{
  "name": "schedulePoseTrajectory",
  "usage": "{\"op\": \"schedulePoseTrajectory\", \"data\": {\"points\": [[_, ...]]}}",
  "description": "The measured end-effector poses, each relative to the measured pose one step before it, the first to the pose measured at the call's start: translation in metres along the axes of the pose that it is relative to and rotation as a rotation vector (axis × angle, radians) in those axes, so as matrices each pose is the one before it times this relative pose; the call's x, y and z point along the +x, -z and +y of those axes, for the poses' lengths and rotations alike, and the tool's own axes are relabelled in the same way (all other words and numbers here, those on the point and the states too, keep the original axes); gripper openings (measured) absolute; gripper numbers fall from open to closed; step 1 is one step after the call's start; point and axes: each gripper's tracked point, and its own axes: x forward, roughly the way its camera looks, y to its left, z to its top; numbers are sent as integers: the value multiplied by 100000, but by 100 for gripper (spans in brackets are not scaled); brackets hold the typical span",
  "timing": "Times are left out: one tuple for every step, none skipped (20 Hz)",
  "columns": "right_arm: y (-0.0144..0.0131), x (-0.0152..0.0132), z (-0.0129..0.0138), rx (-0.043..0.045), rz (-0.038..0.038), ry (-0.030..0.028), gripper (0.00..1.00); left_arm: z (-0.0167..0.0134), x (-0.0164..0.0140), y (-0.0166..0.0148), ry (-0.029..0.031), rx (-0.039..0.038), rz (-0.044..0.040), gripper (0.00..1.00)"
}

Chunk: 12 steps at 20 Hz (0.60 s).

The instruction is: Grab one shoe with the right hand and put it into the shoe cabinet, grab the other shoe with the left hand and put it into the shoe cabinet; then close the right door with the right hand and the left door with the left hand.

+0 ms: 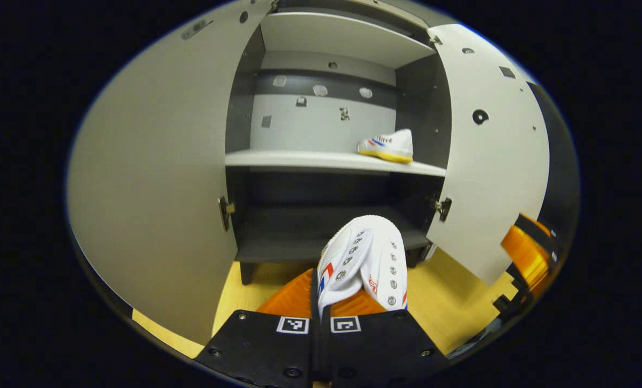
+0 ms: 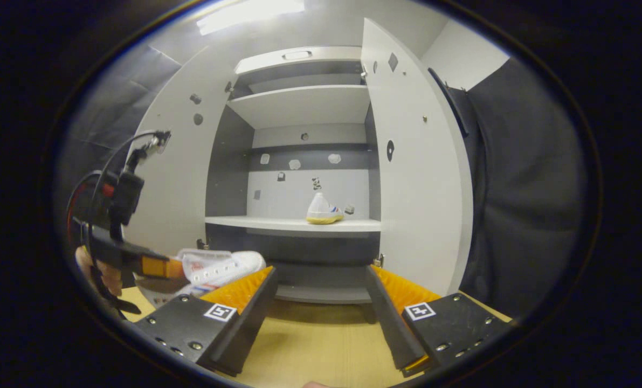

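The shoe cabinet (image 1: 331, 161) stands open in front of me, its left door (image 1: 153, 178) and right door (image 1: 488, 151) swung wide. One white shoe (image 1: 388, 145) with a yellow sole rests at the right end of the middle shelf; the right gripper view also has this shoe (image 2: 323, 210). My left gripper (image 1: 326, 293) is shut on the second white shoe (image 1: 364, 258), held toe-forward before the lower compartment. In the right gripper view that left gripper (image 2: 137, 261) carries the shoe (image 2: 223, 267) at the left. My right gripper (image 2: 321, 291) is open, holding nothing, below the shelf.
The cabinet stands on a light wooden floor (image 2: 310, 339). A top shelf (image 2: 304, 105) and a dark bottom shelf (image 1: 310, 237) hold nothing. Black cloth wall (image 2: 520, 188) hangs right of the right door. The right gripper (image 1: 531, 253) shows past the right door's lower edge.
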Motion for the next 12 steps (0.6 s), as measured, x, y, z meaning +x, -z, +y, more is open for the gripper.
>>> {"op": "schedulePoseTrajectory", "data": {"points": [[37, -193, -169, 813, 493, -235, 98, 110, 97, -2309, -291, -53, -3612, 1], [-277, -89, -7, 1383, -229, -566, 98, -53, 295, -2310, 41, -634, -3669, 0], [-427, -201, 66, 1275, -583, -786, 98, 107, 289, -2227, -58, -827, -3494, 0], [-379, -349, 129, 1112, -971, -1234, 98, -93, 699, -1964, -506, -1011, -2739, 2], [-460, -135, 99, 716, -905, -1065, 98, 68, 683, -1787, -1036, -351, -1985, 0], [-238, -159, -10, 331, -690, -580, 99, -79, 819, -1653, -1195, 402, -1974, 0], [-235, -9, -53, -176, -500, -368, 99, 133, 751, -1505, -1514, -104, -785, 0], [-61, -167, -157, -17, -124, -17, 99, -145, 1012, -1561, -1167, -461, -1002, 0], [-65, -61, -41, 328, 83, -291, 99, -361, 1080, -1121, -508, -606, -343, 0], [-61, -202, 146, 779, -127, -487, 99, -278, 1403, -1350, 50, -1312, -1071, 0], [-145, -172, 108, 755, -48, -552, 99, -240, 1217, -1028, -181, -1957, -702, 0], [-11, -279, 56, 624, -65, -478, 99, -170, 1330, -926, -439, -2129, -469, 0]]}}
